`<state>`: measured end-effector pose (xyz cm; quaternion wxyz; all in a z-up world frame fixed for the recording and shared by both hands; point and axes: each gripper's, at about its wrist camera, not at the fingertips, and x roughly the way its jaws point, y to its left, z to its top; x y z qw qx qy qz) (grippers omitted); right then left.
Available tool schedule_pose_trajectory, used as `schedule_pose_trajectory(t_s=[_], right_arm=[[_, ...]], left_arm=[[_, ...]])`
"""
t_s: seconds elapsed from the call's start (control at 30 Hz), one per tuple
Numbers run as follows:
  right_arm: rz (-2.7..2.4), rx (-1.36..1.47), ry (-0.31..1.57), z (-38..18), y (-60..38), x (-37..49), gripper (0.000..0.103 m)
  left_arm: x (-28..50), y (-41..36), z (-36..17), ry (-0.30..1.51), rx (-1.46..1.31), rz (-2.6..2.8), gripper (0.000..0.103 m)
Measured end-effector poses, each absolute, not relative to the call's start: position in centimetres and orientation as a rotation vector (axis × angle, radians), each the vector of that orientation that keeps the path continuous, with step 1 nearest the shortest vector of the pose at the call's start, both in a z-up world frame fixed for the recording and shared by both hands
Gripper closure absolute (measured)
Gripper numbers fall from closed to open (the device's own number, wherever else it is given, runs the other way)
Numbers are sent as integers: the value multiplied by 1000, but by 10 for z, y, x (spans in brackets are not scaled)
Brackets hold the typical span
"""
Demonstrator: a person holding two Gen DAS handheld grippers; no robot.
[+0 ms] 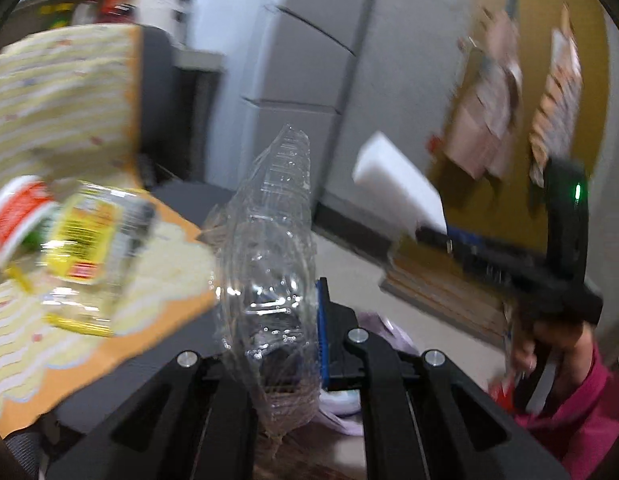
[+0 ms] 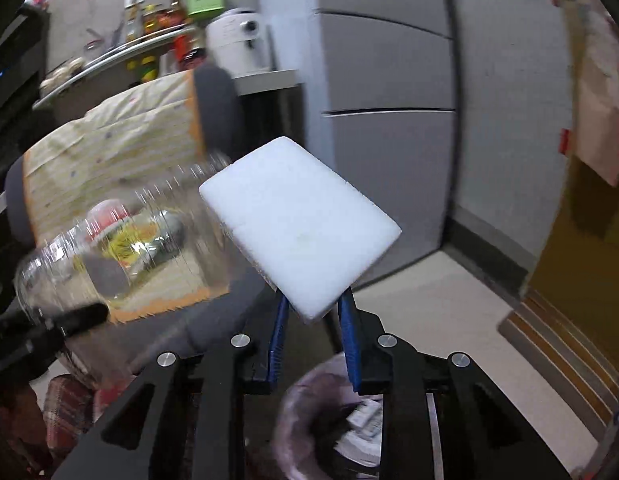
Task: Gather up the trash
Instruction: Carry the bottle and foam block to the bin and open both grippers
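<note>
Right hand-held gripper [image 2: 311,316] seemingly pinches foam [image 2: 299,220].

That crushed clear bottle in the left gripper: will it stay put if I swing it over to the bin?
Probably light: the crushed clear bottle looks empty, so swinging should load it little. It likely flexes; its crumpled walls are thin, and the left gripper holds only its lower end. The smooth plastic may slip, so move gently to the trash bin.

Crushed clear bottle [image 1: 269,264] upright; white foam slab [image 2: 299,220] tilted.
</note>
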<state>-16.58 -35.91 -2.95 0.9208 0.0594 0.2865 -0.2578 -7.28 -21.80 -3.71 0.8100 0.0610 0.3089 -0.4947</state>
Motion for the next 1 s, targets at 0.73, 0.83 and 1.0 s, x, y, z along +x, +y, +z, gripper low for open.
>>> schedule_pose_trajectory(t_s=[0.73, 0.83, 1.0], right_arm=[[-665, 254, 656, -64, -415, -205, 75], [-661, 285, 687, -75, -417, -203, 75], [-663, 272, 713, -79, -415, -202, 75]], left_arm=[[-72, -311, -106, 939, 343, -1162, 50], [-69, -308, -104, 938, 326, -1164, 50], [-75, -310, -94, 887, 337, -1140, 50]])
